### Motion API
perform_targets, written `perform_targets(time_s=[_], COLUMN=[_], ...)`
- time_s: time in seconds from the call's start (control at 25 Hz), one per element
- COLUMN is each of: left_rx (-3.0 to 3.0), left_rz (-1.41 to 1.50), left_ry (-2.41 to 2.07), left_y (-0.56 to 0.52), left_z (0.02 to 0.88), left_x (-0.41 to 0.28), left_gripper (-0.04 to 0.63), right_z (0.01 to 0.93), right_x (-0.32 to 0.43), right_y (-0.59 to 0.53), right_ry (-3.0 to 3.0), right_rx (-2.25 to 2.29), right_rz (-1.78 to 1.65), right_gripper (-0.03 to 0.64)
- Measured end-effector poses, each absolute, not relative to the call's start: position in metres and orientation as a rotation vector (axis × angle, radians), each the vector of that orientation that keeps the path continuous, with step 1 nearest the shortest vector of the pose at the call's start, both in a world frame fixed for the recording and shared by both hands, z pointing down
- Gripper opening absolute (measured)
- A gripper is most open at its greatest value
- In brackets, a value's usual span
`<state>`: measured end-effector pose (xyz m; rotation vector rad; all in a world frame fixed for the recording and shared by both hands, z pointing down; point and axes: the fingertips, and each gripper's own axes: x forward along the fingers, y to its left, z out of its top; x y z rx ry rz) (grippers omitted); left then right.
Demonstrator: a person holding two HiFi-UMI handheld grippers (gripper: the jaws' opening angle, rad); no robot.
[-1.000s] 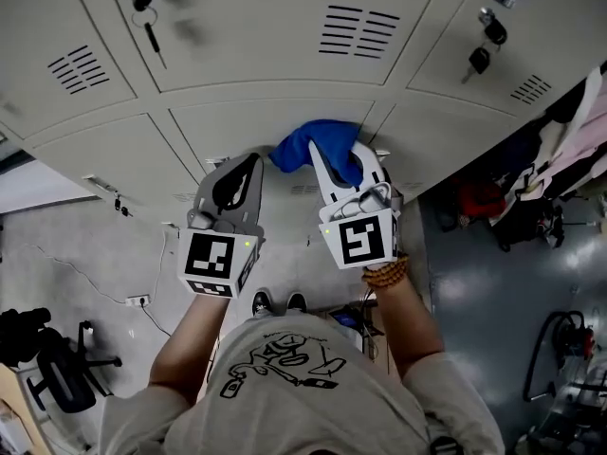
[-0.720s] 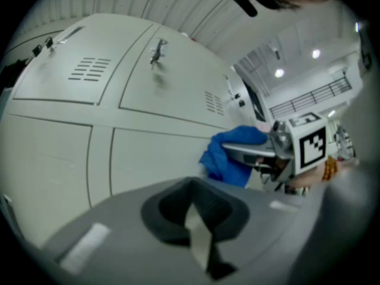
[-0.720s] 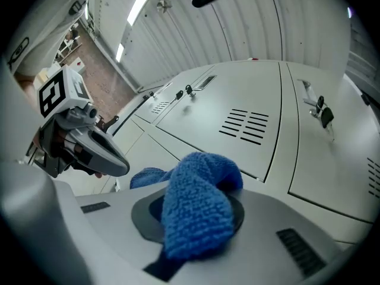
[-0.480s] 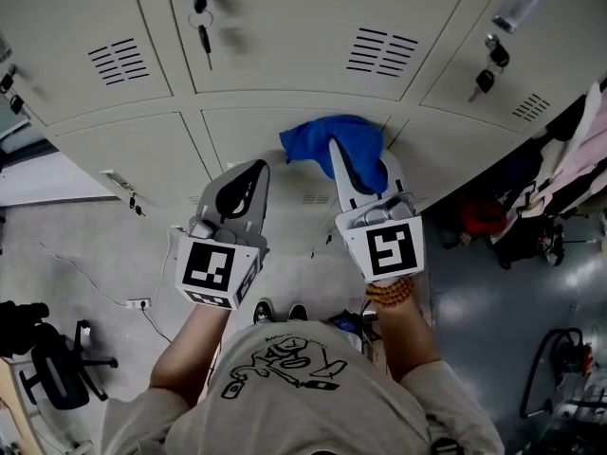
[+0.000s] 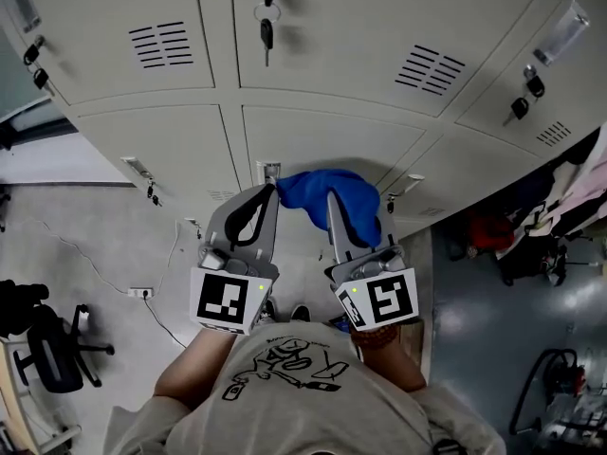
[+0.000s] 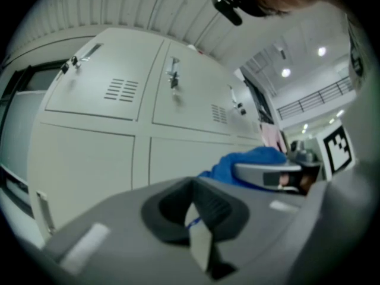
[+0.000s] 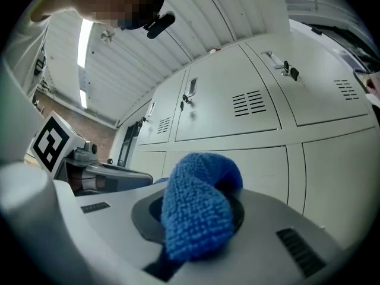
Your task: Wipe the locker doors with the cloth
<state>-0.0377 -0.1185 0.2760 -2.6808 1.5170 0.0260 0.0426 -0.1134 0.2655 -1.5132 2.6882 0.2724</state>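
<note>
Now: the right gripper (image 5: 333,200) is clenched on the blue cloth (image 5: 318,186), which bulges out from between its jaws. The cloth sits bunched in front of the lower middle locker door (image 5: 322,136); whether it touches the door cannot be told. The left gripper (image 5: 268,191) is just beside the cloth, jaws pressed together with nothing between them. All locker doors in view are shut, so their contents are hidden. A key (image 5: 266,31) hangs from the lock of the upper middle door (image 5: 332,17). Another key (image 5: 520,107) hangs at the right door (image 5: 560,93).
</note>
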Motion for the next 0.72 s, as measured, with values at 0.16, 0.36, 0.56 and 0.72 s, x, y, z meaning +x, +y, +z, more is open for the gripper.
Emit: perform_targets(time_s=[0.16, 0.36, 0.56, 0.72], left_rx=[-2.689, -2.695, -2.702, -2.705], left_rz=[0.025, 0.032, 0.024, 0.014], left_ry=[1.534, 1.526, 1.507, 1.503], left_y=[-0.1168, -0.1195, -0.1205, -0.1211], left_z=[0.2802, 0.2803, 0.2806, 0.2809], left_x=[-0.0441, -0.0434, -0.0383, -0.0356], left_gripper=[0.003, 0.002, 0.002, 0.002], right_z=[0.2707, 0.2712, 0.2711, 0.2706], right_x=[0.0315, 0.0309, 0.0350, 0.0373], right_y=[-0.1102, -0.1086, -0.1088, -0.1090], right_ry=[2.694, 2.683, 2.668, 2.661], right_rx=[-1.512, -1.531, -1.553, -1.561], right_rz=[0.253, 0.253, 0.244, 0.243], right_gripper=[0.023, 0.023, 0.023, 0.023])
